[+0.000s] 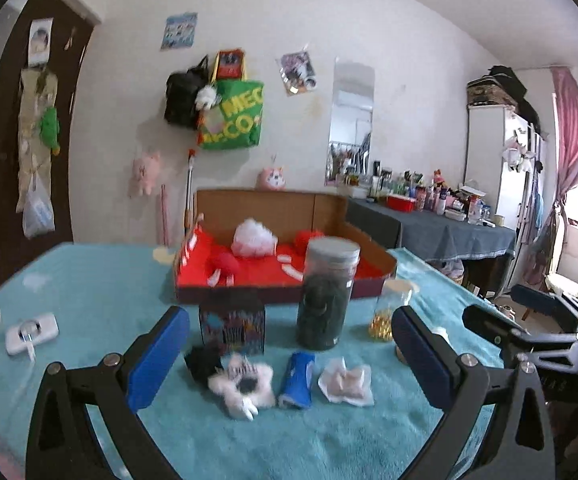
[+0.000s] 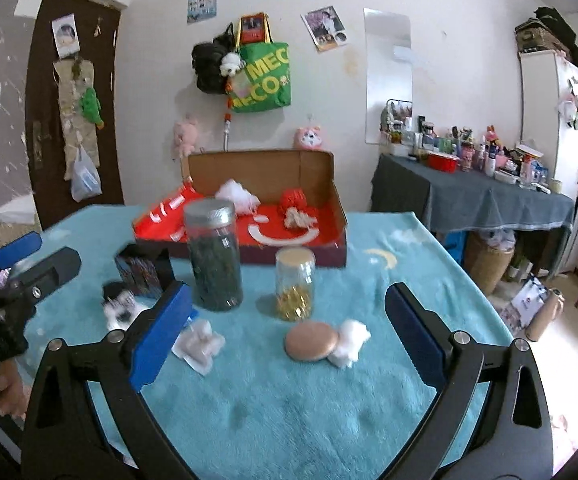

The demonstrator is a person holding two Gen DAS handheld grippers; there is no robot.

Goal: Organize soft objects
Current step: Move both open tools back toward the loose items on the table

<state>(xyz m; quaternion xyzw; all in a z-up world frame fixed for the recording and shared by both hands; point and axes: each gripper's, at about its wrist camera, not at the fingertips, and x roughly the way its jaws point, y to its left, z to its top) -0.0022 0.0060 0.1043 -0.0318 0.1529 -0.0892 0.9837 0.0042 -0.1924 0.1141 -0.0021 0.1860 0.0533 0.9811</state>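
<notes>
My left gripper (image 1: 289, 318) is open above the near edge of the teal blanket. Ahead of it lie a black-and-white plush (image 1: 241, 384), a blue soft roll (image 1: 297, 380) and a white-pink cloth pad (image 1: 345, 384), all untouched. My right gripper (image 2: 287, 294) is open too, with nothing in it. A tan round puff (image 2: 311, 340) and a white cotton ball (image 2: 351, 342) lie ahead of it, and the cloth pad (image 2: 199, 342) lies by its left finger. The red-lined cardboard box (image 1: 257, 208) behind holds a white pom (image 1: 254, 238) and red plush items (image 1: 225, 264).
A tall dark jar (image 1: 327, 292), a small jar of yellow capsules (image 1: 389, 312) and a patterned box (image 1: 232, 326) stand between the soft things and the cardboard box. A white gadget (image 1: 31, 332) lies at the left. A cluttered grey-draped table (image 2: 489, 200) stands at the right.
</notes>
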